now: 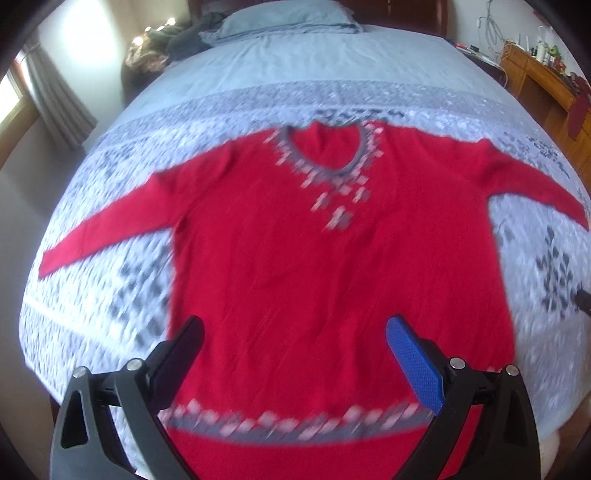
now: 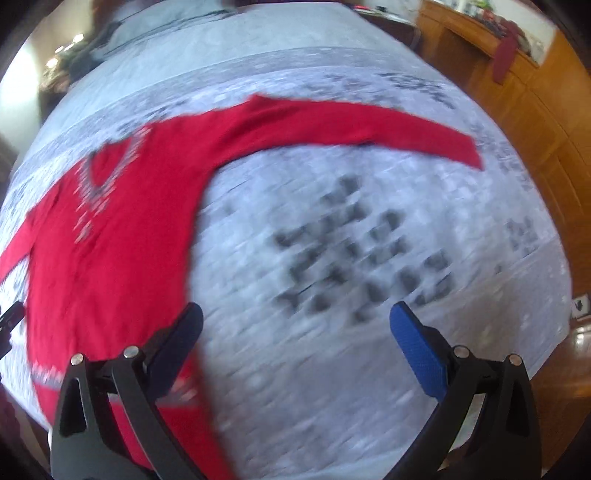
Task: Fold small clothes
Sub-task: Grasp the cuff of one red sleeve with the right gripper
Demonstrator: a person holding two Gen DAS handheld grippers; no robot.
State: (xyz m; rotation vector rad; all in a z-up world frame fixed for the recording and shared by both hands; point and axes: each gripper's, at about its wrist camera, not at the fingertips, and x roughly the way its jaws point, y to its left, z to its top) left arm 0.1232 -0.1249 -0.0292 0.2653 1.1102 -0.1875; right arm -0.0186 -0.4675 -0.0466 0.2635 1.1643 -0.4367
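Red sweater (image 1: pixel 332 258) spread flat on patterned bedspread (image 1: pixel 110 295), collar at 12 o'clock, hem at 6, sleeves out toward 9 and 3. Left gripper (image 1: pixel 295 332) above hem, nearer, fingers wide, empty. Right gripper (image 2: pixel 295 317) off to 3 o'clock, wide, empty.

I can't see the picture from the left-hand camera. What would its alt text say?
A red long-sleeved sweater lies flat on a bed's grey patterned bedspread, both sleeves spread out, its patterned neckline at the far end. In the foreground the left gripper hangs open over the sweater's hem, one of its fingers blue-padded. A pillow lies at the far end; the picture is motion-blurred.
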